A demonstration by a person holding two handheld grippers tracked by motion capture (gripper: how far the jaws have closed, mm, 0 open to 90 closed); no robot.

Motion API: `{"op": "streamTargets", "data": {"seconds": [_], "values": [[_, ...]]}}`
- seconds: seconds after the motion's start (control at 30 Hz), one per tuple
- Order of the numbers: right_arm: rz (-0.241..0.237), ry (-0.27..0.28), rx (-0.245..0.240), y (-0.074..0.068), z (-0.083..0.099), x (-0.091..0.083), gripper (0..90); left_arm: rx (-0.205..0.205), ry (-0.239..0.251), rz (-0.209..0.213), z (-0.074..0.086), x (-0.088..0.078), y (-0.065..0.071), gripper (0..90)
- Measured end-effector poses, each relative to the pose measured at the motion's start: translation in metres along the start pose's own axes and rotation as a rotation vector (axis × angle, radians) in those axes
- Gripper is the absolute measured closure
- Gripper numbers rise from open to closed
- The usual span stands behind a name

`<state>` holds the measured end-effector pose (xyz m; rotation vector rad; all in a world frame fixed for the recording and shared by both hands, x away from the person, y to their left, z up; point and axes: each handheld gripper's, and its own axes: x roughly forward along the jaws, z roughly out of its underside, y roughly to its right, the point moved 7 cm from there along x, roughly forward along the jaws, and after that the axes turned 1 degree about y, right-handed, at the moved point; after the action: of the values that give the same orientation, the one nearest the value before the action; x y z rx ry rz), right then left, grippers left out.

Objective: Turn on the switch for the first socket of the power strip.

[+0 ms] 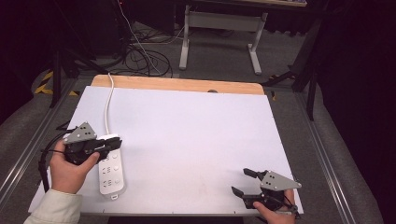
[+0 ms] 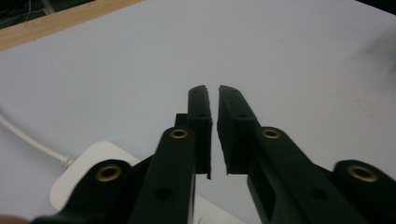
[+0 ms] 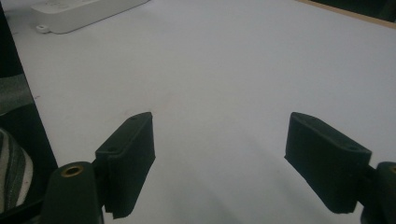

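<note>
The left tool [image 1: 112, 142] is sitting at the near left of the tabletop [image 1: 187, 126], over the far end of a white power strip [image 1: 111, 175], and its jaws are almost pressed together, with only a thin gap between them and nothing inside it. In the left gripper view the same tool [image 2: 214, 100] is pointing across the bare white surface, and the rounded end of the power strip [image 2: 88, 168] is lying under its jaws. The right tool [image 1: 243, 181] is resting at the near right corner of the tabletop, well apart from the left one, and its jaws are spread wide and are holding nothing. In the right gripper view this tool [image 3: 219, 154] is looking over the white surface toward the power strip [image 3: 84, 11], which is lying far away at the top left.

The tabletop is covered by a white sheet, and a wooden edge [image 1: 177, 84] is showing along its far side. The power strip is lying lengthwise, near to far, and its white cable [image 1: 109, 100] is running toward the far edge. A person's left hand [image 1: 70, 170] in a light sleeve is holding the left tool.
</note>
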<state>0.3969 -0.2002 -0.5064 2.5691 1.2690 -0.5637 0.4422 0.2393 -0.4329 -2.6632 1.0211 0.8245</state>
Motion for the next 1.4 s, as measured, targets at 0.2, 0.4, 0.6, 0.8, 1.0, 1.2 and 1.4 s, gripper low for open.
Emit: {"op": "streamTargets", "data": {"seconds": [0.2, 0.4, 0.6, 0.8, 1.0, 1.2, 1.4], "values": [[-0.004, 0.0, 0.0, 0.0, 0.0, 0.0, 24.6, -0.011, -0.041, -0.025, 0.002, 0.008, -0.009, 90.0], [-0.005, 0.0, 0.0, 0.0, 0.0, 0.0, 24.6, -0.015, -0.093, -0.067, 0.007, 0.013, -0.019, 90.0], [-0.005, -0.001, -0.001, -0.001, 0.0, 0.0, 24.6, -0.019, -0.132, -0.104, 0.012, 0.019, -0.029, 90.0], [-0.007, -0.003, -0.001, -0.001, 0.001, 0.0, 24.6, -0.026, -0.173, -0.138, 0.018, 0.025, -0.036, 90.0], [-0.009, -0.004, -0.002, -0.001, 0.001, 0.0, 24.6, -0.039, -0.204, -0.153, 0.026, 0.03, -0.043, 90.0], [-0.011, -0.008, -0.002, -0.001, 0.002, 0.001, 24.8, -0.048, -0.233, -0.151, 0.033, 0.035, -0.048, 90.0], [-0.014, -0.009, -0.004, -0.002, 0.002, 0.001, 25.1, -0.045, -0.256, -0.152, 0.038, 0.039, -0.05, 90.0]]}}
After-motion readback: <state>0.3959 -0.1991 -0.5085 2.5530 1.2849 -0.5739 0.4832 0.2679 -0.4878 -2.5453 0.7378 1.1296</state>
